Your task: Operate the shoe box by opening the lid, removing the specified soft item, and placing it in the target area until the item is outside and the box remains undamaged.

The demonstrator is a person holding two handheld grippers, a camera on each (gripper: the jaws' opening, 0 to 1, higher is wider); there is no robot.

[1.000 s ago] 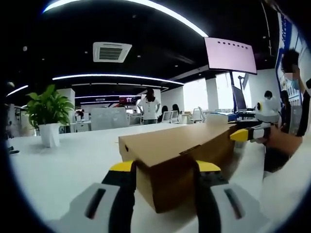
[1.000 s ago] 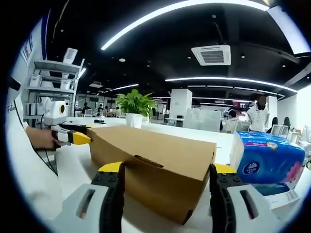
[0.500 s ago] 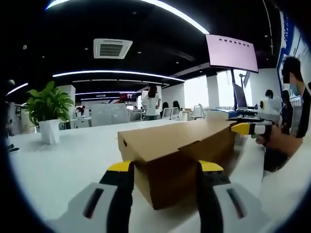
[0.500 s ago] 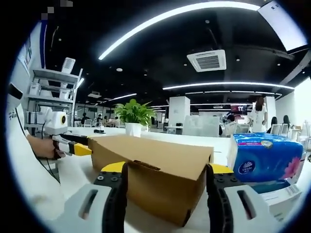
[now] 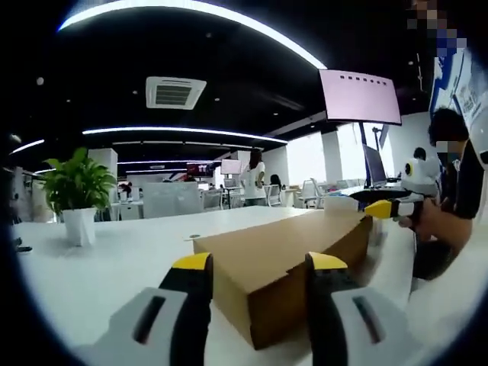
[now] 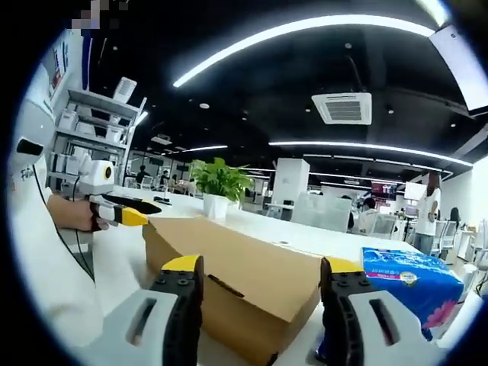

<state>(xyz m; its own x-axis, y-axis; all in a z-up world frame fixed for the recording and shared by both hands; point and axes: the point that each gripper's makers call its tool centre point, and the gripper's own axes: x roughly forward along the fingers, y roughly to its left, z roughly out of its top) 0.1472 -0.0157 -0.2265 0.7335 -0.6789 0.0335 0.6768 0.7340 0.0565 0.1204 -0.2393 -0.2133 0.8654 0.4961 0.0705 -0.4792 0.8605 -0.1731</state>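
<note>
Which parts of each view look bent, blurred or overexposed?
Left gripper view: fisheye curves the ceiling light strip; windows blow out white; shoe box stays sharp. Right gripper view: light strip bows likewise; the shelving leans; the tissue pack looks soft.

No lettering is legible (the blue tissue pack bears only a blurred logo).

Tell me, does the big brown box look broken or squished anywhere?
No, nothing stands out. The shoe box sits flat on the white table with its lid shut and its edges straight. The left gripper and right gripper are open at opposite ends of it. The blue tissue pack beside it looks fine too.
</note>
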